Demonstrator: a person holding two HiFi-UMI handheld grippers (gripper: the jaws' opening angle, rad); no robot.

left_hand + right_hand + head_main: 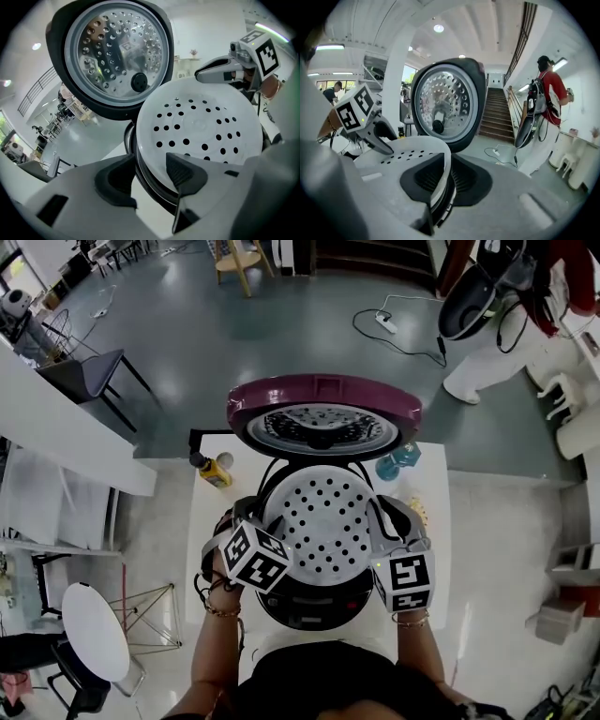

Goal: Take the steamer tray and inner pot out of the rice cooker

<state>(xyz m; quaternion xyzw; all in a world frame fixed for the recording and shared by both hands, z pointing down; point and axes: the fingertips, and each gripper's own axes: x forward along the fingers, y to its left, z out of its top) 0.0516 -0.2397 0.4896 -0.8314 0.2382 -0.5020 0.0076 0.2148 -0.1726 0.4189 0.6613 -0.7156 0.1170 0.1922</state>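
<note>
1. In the head view, the rice cooker [309, 613] stands on a white table [439, 549]. Its lid [323, 411] is swung up and back, and the white perforated steamer tray [323, 521] sits in the cooker's mouth.
2. That view places the left gripper [242, 514] at the tray's left rim and the right gripper [389, 518] at its right rim, opposite each other.
3. Only the head view shows a yellow bottle [216, 471] and a blue bottle [398, 463], both on the table behind the cooker, 1 at each side of the lid.
4. The left gripper view adds what the head view cannot show. Its 2 jaws stand part-way apart across the tray's rim. The outer pad is against the rim's edge, the inner pad lies over the holed face, and the rim fills the gap between them.
5. Below the tray in that view runs a dark ring [149, 183] (pot rim or cooker rim, I cannot tell which).
6. The right gripper view shows its own jaws nearly together, with 1 pad pressed on each face of the thin white rim.
7. The inner pot is covered by the tray in all 3 views.
8. The right gripper view also looks past the lid to a staircase [494, 115] and a person in a red top [551, 91] standing at the right.
</note>
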